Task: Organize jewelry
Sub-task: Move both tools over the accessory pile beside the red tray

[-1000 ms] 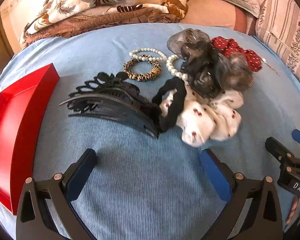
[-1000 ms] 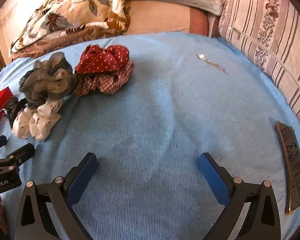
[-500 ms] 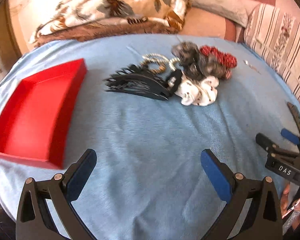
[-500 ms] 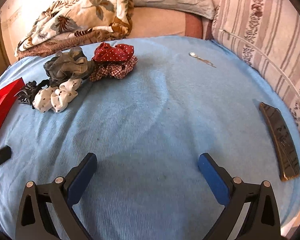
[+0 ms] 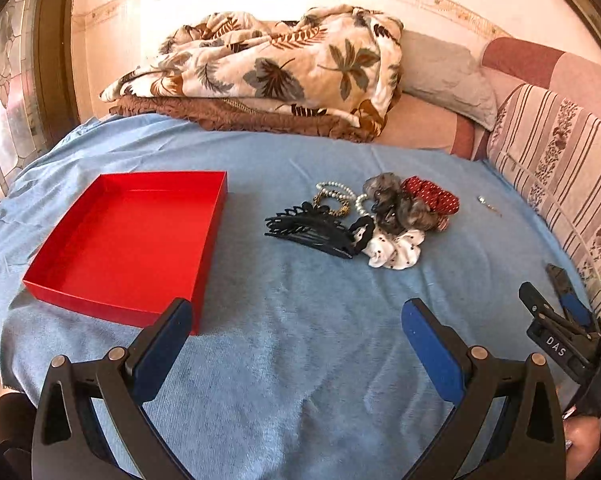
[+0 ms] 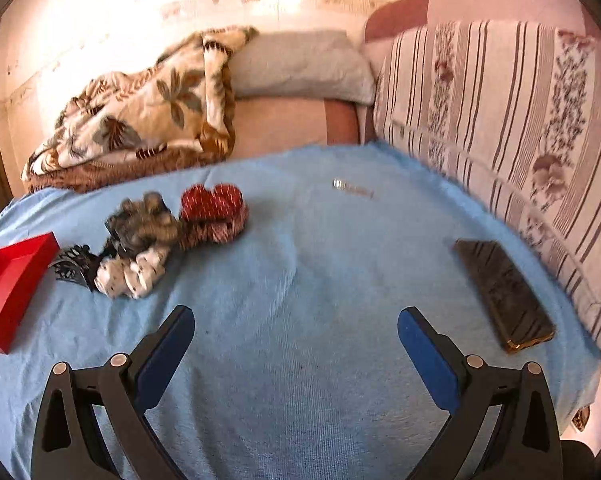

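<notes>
- Left tongs (image 5: 296, 320) and right tongs (image 6: 292, 326) both gape wide, holding nothing, above bare blue bedspread (image 5: 300, 360).
- Red tray (image 5: 80, 280) lies at ten o'clock, its near corner just beside the left tongs' finger.
- Jewelry pile (image 5: 360, 220) sits at one o'clock, apart from the tray; black hair comb (image 5: 312, 230) forms its left edge.
- Dark flat case (image 6: 504, 300) lies near the bedspread's right edge.

Left gripper (image 5: 296, 322): black plastic arms curving up to flat fingers (image 5: 162, 346) faced with blue pads, silver round screw heads along each arm. Right gripper (image 6: 292, 330): same build, black arms, blue pads, silver screws; seen from the left wrist view it carries a white "DAS" label just below its black fingertips
</notes>
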Demonstrator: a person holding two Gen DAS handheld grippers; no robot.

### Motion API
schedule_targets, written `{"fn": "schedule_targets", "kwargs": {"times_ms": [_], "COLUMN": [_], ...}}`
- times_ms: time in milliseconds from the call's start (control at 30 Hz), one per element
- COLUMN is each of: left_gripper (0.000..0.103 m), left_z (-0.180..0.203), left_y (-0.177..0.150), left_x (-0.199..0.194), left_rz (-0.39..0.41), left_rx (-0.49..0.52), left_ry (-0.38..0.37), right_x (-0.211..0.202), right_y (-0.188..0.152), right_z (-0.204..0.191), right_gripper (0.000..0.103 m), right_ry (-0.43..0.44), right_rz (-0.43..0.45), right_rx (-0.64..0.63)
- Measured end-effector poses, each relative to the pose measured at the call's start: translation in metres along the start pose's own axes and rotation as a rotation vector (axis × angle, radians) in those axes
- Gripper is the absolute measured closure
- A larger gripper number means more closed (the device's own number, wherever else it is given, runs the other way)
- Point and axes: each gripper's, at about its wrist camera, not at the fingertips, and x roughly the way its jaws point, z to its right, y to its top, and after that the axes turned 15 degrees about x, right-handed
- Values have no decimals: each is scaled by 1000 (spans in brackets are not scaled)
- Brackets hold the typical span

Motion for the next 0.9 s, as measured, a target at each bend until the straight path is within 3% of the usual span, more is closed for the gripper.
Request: {"fn": "schedule_targets", "kwargs": {"times_ms": [367, 900], "left_gripper": [0, 0], "left_z": [1, -15], "left_y": [2, -2], "left_x": [-25, -41], "left_rz": [29, 56], "left_rx": [31, 14], "left_ry": [42, 67], "right_x": [-29, -38], "right_y": [-9, -24], "right_z": [-11, -26], "right_gripper": [0, 0], "right_ry": [-43, -12], "right_rz": [120, 16], "right_rx": [-75, -137]}}
